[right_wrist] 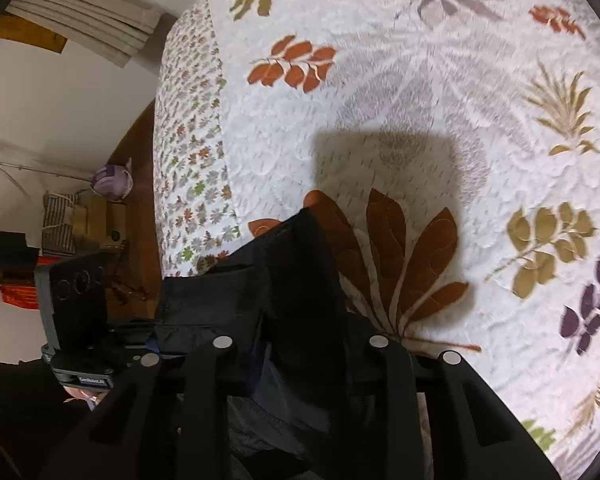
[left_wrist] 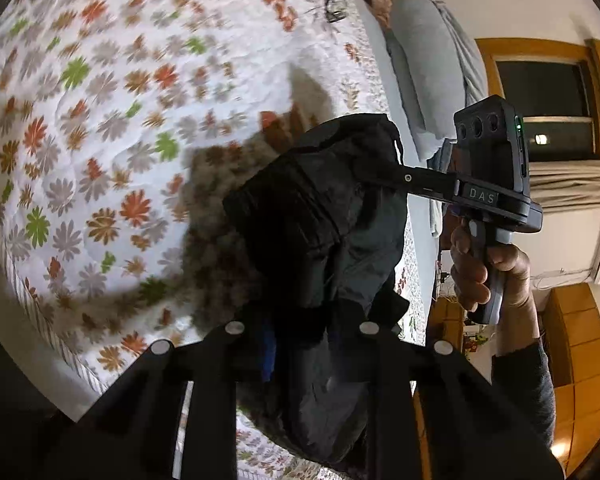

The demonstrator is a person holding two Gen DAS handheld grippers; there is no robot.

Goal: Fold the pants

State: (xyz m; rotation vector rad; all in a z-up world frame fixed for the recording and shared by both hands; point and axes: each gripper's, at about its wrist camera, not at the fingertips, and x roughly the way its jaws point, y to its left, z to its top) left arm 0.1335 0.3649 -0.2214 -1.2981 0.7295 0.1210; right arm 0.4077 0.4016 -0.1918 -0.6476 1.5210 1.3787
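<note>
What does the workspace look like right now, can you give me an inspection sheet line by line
Surface: bed with floral quilt.
Job's things: black pants, bunched, lifted off the quilt.
Clutter: small dark wire-like item on the quilt, too blurred to name.
Grippers: left claw and right claw each shut on the pants.
Cables: nothing seen.
Surroundings: grey bedding pile, wooden window frame, boxes beside the bed.

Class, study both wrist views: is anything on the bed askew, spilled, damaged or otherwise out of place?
One small oddity: a pair of glasses lies loose on the floral bedspread, far from the work. The black pants hang bunched between the left gripper and right gripper, as expected mid-fold. Nothing looks spilled or damaged.
</note>
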